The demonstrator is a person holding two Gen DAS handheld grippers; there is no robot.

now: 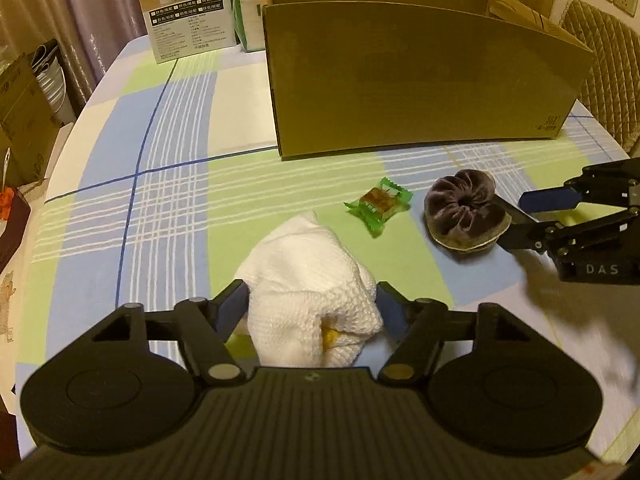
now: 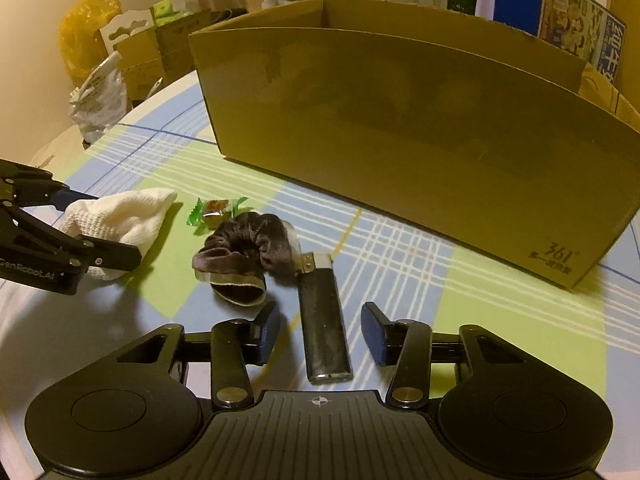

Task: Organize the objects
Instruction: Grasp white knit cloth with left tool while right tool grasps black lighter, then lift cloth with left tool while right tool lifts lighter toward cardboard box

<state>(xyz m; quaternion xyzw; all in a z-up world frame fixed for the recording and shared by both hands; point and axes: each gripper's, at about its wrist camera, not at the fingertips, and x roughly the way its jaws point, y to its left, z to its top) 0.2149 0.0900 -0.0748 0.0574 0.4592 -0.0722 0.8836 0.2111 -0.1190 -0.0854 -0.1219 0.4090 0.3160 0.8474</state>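
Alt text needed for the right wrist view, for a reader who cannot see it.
The right hand-held gripper hangs open around a dark lighter lying on a checked tablecloth. To the left lie a brown scrunchie, a green-wrapped candy and a white cloth between the left hand-held gripper's fingers; a cardboard box stands behind.

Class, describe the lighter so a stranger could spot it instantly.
Find the big cardboard box on the checked tablecloth. In front of it, between the right gripper's open fingers, lies the lighter: dark, slim and rigid, metal-capped, unlike the soft velvet scrunchie touching it.
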